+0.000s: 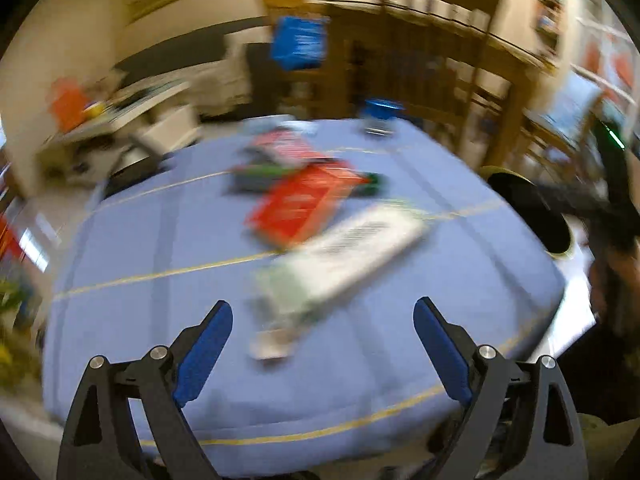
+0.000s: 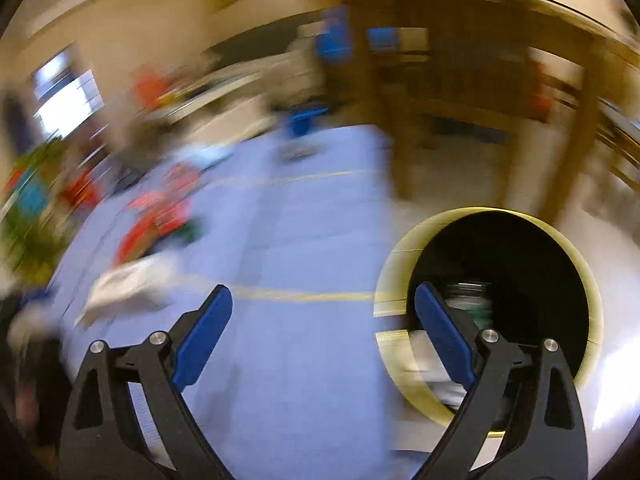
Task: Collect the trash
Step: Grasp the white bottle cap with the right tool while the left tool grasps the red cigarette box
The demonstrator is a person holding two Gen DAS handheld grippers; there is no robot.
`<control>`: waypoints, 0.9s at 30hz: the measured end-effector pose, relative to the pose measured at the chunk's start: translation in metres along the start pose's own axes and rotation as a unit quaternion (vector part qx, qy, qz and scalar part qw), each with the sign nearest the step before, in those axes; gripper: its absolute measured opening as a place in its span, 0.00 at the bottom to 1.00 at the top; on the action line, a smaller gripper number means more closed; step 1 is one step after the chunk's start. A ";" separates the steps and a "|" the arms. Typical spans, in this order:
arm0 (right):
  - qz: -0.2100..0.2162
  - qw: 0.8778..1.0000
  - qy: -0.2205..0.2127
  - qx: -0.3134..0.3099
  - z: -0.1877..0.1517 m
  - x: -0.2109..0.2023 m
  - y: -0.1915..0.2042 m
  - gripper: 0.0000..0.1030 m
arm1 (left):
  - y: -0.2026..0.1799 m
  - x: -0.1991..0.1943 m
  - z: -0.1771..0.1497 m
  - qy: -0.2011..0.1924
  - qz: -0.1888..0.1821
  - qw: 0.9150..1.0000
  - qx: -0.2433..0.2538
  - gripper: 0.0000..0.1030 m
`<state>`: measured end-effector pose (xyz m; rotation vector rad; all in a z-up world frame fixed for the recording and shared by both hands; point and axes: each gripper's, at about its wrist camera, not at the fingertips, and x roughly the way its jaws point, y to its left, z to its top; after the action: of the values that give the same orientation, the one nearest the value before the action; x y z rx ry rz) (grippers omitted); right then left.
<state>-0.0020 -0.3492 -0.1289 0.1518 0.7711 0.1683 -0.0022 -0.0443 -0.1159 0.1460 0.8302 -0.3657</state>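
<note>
Both views are motion-blurred. My left gripper is open and empty above the near edge of a table with a blue cloth. Just ahead of it lies a long white and green carton. Behind that lie a red box and more packaging. A round bin with a yellow rim and black inside stands off the table's right side. My right gripper is open and empty over the cloth's right edge, beside the bin, which holds some trash. The white carton and red box show at left.
A blue-topped item stands at the table's far edge. Wooden chairs and shelving stand behind the table. A cluttered white desk is at the back left. The other hand-held gripper shows at the right.
</note>
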 end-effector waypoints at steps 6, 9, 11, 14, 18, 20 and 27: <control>0.135 0.980 0.059 -0.132 -0.010 0.026 0.136 0.79 | 0.080 -0.010 -0.011 -0.010 0.067 0.995 -0.069 0.86; 0.190 0.964 0.093 -0.161 -0.022 0.037 0.199 0.55 | 0.107 -0.016 -0.016 -0.020 0.071 0.992 -0.102 0.86; 0.203 0.959 0.111 -0.166 -0.030 0.050 0.231 0.47 | 0.122 -0.019 -0.018 -0.027 0.070 0.990 -0.120 0.86; 0.216 0.955 0.136 -0.154 -0.037 0.071 0.248 0.30 | 0.137 -0.022 -0.023 -0.031 0.065 0.989 -0.132 0.86; 0.179 0.963 0.136 -0.145 -0.038 0.084 0.256 0.25 | 0.147 -0.021 -0.027 -0.033 0.058 0.988 -0.141 0.86; 0.152 0.969 0.124 -0.150 -0.035 0.083 0.258 0.27 | 0.149 -0.019 -0.029 -0.032 0.054 0.988 -0.145 0.86; 0.127 0.972 0.122 -0.155 -0.029 0.101 0.272 0.27 | 0.151 -0.012 -0.030 -0.029 0.041 0.987 -0.149 0.86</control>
<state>0.0224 -0.0612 -0.1643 -0.0712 0.9592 0.5552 0.0261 0.1066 -0.1291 -0.1088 0.8095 -0.1636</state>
